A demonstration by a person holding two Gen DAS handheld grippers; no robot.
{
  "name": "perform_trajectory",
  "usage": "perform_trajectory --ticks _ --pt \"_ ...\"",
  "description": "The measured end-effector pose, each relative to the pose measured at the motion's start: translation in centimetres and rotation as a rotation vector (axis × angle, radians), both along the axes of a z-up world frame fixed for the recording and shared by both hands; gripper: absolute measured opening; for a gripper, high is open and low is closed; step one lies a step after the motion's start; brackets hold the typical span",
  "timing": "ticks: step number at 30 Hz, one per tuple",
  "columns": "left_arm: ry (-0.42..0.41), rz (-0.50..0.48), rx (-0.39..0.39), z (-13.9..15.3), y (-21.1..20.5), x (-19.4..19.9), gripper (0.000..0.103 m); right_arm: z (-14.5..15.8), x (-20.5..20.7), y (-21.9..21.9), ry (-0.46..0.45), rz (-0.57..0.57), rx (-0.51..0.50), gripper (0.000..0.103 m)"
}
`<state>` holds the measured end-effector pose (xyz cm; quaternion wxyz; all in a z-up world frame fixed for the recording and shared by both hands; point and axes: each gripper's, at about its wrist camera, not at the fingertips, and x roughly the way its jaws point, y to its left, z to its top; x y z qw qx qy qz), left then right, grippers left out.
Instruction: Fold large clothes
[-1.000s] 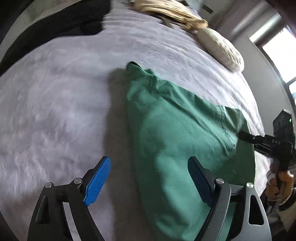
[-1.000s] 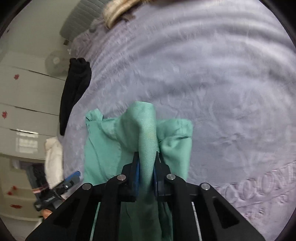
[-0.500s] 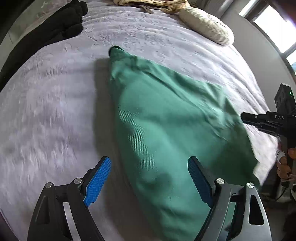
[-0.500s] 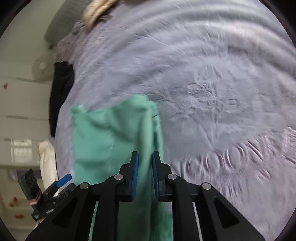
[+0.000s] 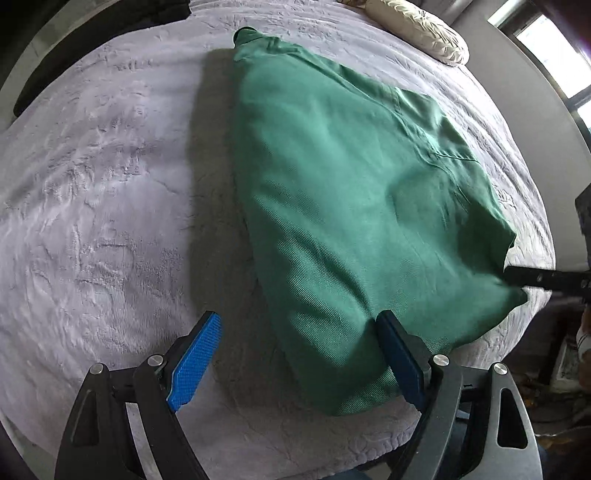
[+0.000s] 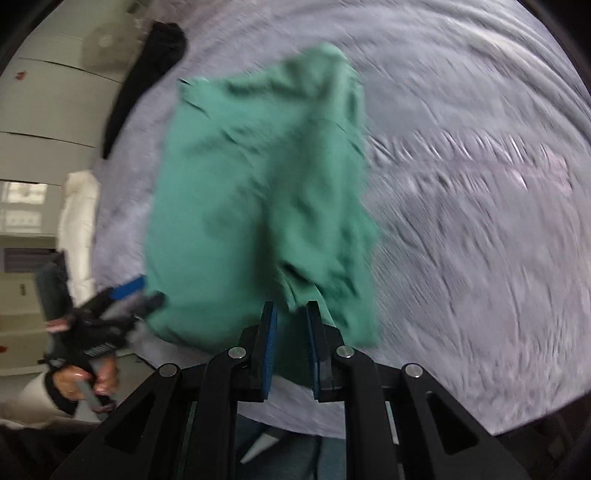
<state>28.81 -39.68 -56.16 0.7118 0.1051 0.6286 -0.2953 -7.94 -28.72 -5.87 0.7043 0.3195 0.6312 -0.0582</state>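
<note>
A large green garment [image 5: 354,206] lies folded on the grey bedspread [image 5: 103,192], its near edge by the bed's front edge. My left gripper [image 5: 295,354] is open; its right finger rests against the garment's near corner and the left finger is over bare bedspread. In the right wrist view the garment [image 6: 258,192] is blurred. My right gripper [image 6: 290,332] has its jaws a little apart, with a fold of the cloth hanging between the blue pads. It also shows at the garment's right edge in the left wrist view [image 5: 517,277].
A black garment [image 6: 147,77] lies at the bed's far left side. A cream pillow [image 5: 417,26] lies at the head of the bed. White cupboards [image 6: 40,110] stand beyond the bed. The bed's front edge [image 5: 332,454] is just below my left gripper.
My right gripper has drawn back toward the bed's front edge and its jaws have parted slightly. The lifted green fold has dropped flat onto the garment. My left gripper stayed open and moved nearer.
</note>
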Motion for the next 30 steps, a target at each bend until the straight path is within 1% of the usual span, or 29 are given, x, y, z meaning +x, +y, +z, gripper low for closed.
perform_trajectory --ticks 3,6,9,14,18,19,20,23,24,27,30 --pt "-0.025 -0.012 0.015 -0.4 -0.5 -0.4 0.086 -1.1 -1.0 -0.4 0.020 -0.028 0.001 0.012" --pt "-0.008 0.000 0.016 -0.9 -0.7 -0.3 0.087 -3.0 -1.2 -0.2 0.049 -0.011 -0.033 0.007" --pt "-0.009 0.000 0.024 -1.0 -1.1 -0.3 0.087 -4.2 -1.1 -0.1 0.056 -0.026 -0.032 0.006" --pt "0.005 0.019 0.032 -1.1 -1.4 -0.2 0.087 -4.5 -1.3 0.0 0.066 -0.053 -0.030 0.006" --pt "-0.002 0.018 0.051 -0.3 -1.1 -0.2 0.087 -3.9 -1.2 0.1 0.081 -0.059 -0.026 0.007" --pt "-0.008 0.018 0.058 -0.1 -1.1 -0.2 0.087 -3.3 -1.3 -0.3 0.085 -0.079 -0.030 0.007" --pt "-0.010 0.016 0.061 0.1 -1.0 -0.2 0.087 -2.4 -1.4 -0.4 0.072 -0.088 -0.039 0.008" --pt "-0.006 0.012 0.072 0.3 -1.3 -0.1 0.087 1.4 -1.0 0.1 -0.067 -0.067 -0.059 0.009" --pt "-0.006 0.011 0.075 0.3 -1.4 -0.1 0.087 2.2 -0.5 0.3 -0.101 -0.063 -0.063 0.009" --pt "-0.005 0.008 0.090 0.1 -1.8 -0.1 0.087 2.4 1.1 0.3 -0.127 -0.073 -0.062 0.009" --pt "-0.003 0.011 0.092 -0.1 -2.1 -0.1 0.087 1.0 2.2 -0.2 -0.064 -0.096 -0.108 0.009"
